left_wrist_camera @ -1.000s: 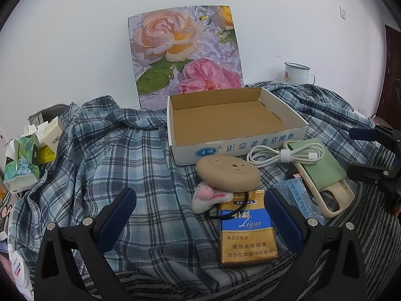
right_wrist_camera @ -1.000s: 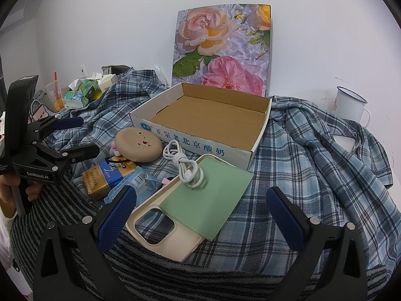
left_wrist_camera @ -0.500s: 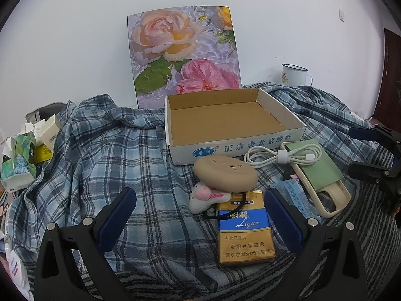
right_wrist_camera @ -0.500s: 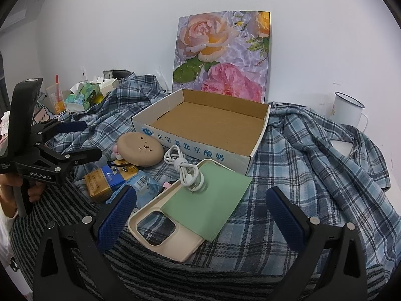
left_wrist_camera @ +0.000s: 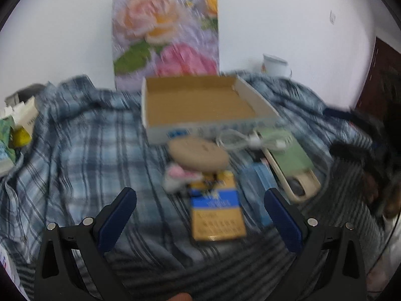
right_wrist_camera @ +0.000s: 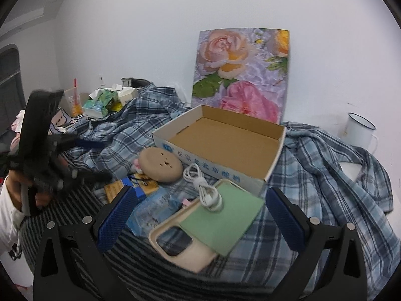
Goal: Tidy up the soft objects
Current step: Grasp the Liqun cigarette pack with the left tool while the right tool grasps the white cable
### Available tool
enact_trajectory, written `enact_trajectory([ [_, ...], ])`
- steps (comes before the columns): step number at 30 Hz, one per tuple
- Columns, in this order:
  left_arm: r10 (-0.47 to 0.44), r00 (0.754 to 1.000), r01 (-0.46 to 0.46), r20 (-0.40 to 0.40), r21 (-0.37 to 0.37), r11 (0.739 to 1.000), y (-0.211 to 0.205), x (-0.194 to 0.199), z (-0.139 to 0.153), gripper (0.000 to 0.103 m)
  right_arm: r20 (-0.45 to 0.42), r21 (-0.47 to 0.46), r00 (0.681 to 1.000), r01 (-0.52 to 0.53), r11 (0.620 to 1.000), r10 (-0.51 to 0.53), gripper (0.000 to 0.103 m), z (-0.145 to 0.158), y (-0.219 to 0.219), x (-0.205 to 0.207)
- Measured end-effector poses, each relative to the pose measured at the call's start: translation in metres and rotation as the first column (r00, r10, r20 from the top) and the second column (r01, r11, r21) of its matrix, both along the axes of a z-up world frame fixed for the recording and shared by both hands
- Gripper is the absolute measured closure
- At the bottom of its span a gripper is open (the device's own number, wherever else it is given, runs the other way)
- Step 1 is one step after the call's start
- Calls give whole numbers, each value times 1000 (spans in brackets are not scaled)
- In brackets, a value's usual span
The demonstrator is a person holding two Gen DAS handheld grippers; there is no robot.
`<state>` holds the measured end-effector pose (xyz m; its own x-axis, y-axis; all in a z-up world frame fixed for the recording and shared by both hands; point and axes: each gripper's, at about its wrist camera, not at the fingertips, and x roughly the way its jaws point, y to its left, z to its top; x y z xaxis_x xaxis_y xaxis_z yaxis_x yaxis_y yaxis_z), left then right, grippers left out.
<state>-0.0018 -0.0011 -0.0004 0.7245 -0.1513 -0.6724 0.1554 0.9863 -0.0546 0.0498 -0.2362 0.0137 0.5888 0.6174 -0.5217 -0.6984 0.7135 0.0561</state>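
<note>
Both grippers are hanging wide open and empty over a surface draped in a plaid shirt [right_wrist_camera: 333, 175]; whether a counter or a bed lies beneath, the pictures are not showing. The left gripper [left_wrist_camera: 200, 213] is hovering in a blurred view, and the right gripper [right_wrist_camera: 198, 215] is facing the clutter.

The landmark is the open cardboard box [right_wrist_camera: 273, 170], which is sitting empty. Just in front of it, the round tan plush [right_wrist_camera: 161, 165] is lying beside a coiled white cable [right_wrist_camera: 203, 188], which is resting on a green phone case [right_wrist_camera: 220, 220]. A small pink-and-white soft toy [left_wrist_camera: 178, 175] is peeking out from under the plush on the side away from the box, touching a blue-and-gold carton [left_wrist_camera: 215, 215].

The step in hand is probably choosing and reaching for a soft item. Doing it well likely means approaching the plush from above, closing across its middle, and squeezing gently, since it will deform. The cable and the carton should be left undisturbed.
</note>
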Motion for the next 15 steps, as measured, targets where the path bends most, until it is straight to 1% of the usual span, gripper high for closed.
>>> enact_trajectory([
  [1, -10, 999, 10, -45, 2, 1000, -4, -1, -3, 1, -5, -9, 1000, -10, 1000, 10, 0, 3, 5, 4],
  [2, -20, 998, 20, -57, 2, 1000, -8, -3, -4, 2, -9, -20, 1000, -20, 1000, 20, 0, 5, 9, 8],
  [3, -32, 998, 32, -60, 5, 999, -12, -4, -5, 8, -7, -33, 1000, -31, 999, 30, 0, 9, 14, 12],
  [4, -46, 997, 47, -63, 15, 999, -18, -6, -6, 19, -6, -44, 999, -43, 998, 43, 0, 13, 20, 17],
  [6, -55, 996, 57, -68, 37, 998, -24, -7, -9, 29, -18, -55, 997, -76, 996, 75, 0, 19, 31, 28],
  [9, -63, 990, 68, -122, 40, 997, -28, 2, -19, 32, -39, -80, 993, -118, 990, 115, 0, 23, 47, 44],
  [11, -71, 987, 75, -146, 23, 997, -26, 8, -23, 39, -29, -105, 992, -124, 987, 122, 0, 22, 58, 53],
  [13, -80, 984, 83, -156, 10, 997, -25, 11, -26, 45, -31, -103, 990, -137, 985, 134, 0, 17, 63, 60],
  [15, -74, 981, 76, -178, 3, 997, -23, 16, -31, 46, -55, -88, 987, -154, 984, 150, 0, 8, 64, 67],
])
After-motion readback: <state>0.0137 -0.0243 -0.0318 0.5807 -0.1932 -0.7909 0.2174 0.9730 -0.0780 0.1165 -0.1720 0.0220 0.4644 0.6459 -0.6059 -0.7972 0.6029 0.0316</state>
